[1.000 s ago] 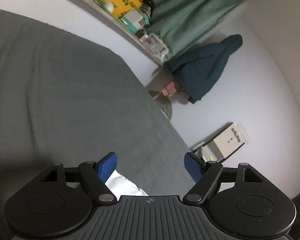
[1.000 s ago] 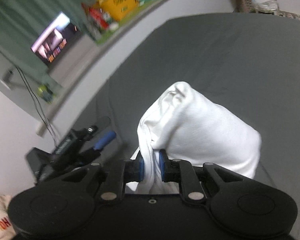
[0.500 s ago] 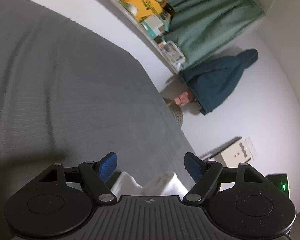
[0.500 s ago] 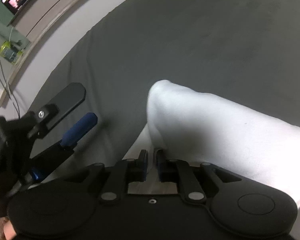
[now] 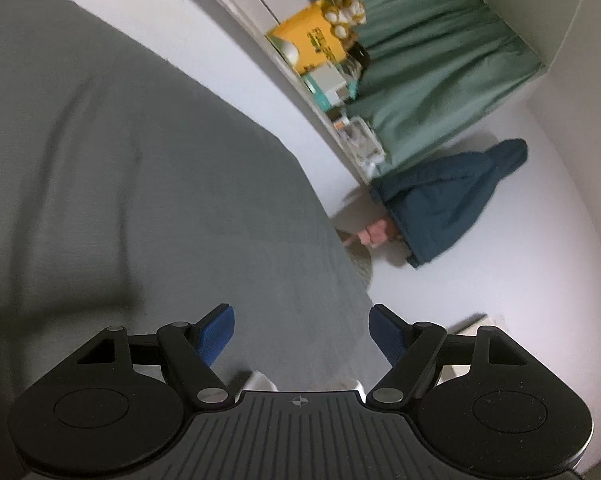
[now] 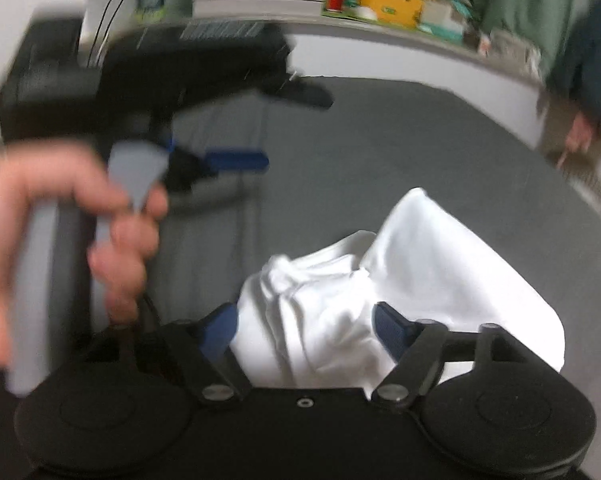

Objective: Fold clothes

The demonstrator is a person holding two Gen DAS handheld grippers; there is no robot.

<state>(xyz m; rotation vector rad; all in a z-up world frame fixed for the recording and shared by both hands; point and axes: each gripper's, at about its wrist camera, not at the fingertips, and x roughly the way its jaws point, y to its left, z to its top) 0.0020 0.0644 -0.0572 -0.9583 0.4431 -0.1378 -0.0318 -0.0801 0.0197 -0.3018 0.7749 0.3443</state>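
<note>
Right wrist: hand (image 6: pixel 60 216) grips left tool (image 6: pixel 236 160) handle.

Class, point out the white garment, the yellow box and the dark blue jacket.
white garment (image 6: pixel 440 280), right wrist view, smooth folded top.
yellow box (image 5: pixel 314 42), left wrist view, printed side.
dark blue jacket (image 5: pixel 444 196), left wrist view, middle of back.

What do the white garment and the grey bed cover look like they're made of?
White garment: soft matte fabric, probably cotton knit, since it bunches into limp folds. Grey bed cover: matte woven or knit cloth with faint fine ribbing and shallow creases; exact fibre unclear.
</note>
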